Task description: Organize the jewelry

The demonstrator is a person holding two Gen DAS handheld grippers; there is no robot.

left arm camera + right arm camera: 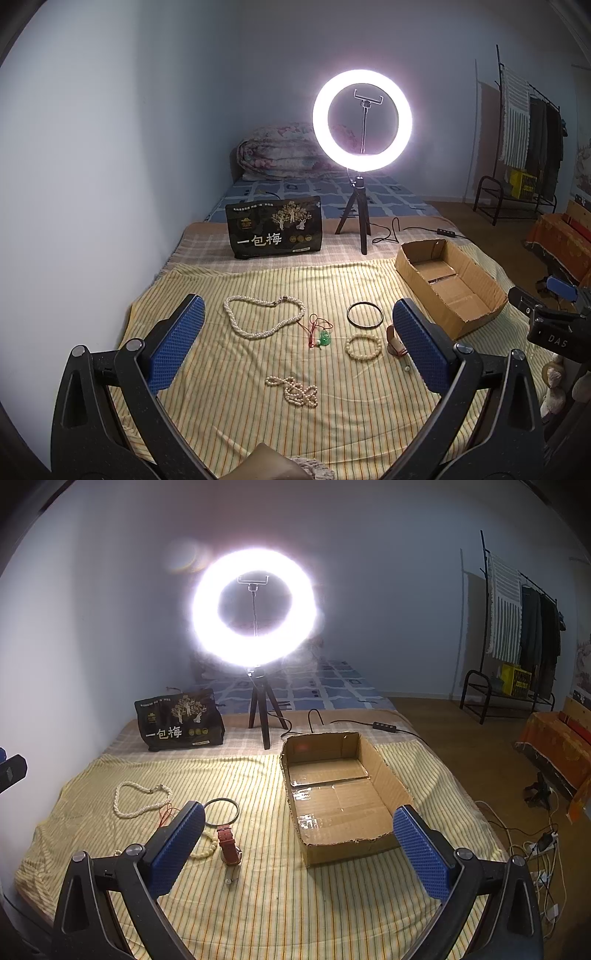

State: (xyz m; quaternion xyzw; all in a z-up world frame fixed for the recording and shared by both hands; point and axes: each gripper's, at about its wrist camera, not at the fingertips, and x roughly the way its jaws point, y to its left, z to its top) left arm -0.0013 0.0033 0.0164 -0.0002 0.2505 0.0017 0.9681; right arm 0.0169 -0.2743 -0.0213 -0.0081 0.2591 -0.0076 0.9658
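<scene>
Jewelry lies on a yellow striped cloth (229,413) on a bed. A pearl necklace (258,314) is at the left, a green pendant on a red cord (324,338) beside it, a dark bangle (365,315), a cream bead bracelet (364,346), a beaded strand (295,391) nearest, and a brown-strap watch (227,843). An open cardboard box (341,797) sits to the right. My left gripper (295,347) is open above the jewelry, holding nothing. My right gripper (295,853) is open and empty, between the watch and the box's near edge.
A lit ring light on a tripod (362,122) stands behind the cloth, with its cable (384,725) trailing right. A black printed bag (275,227) stands at the back left. A wall is on the left. A clothes rack (517,627) and floor cables (543,849) are on the right.
</scene>
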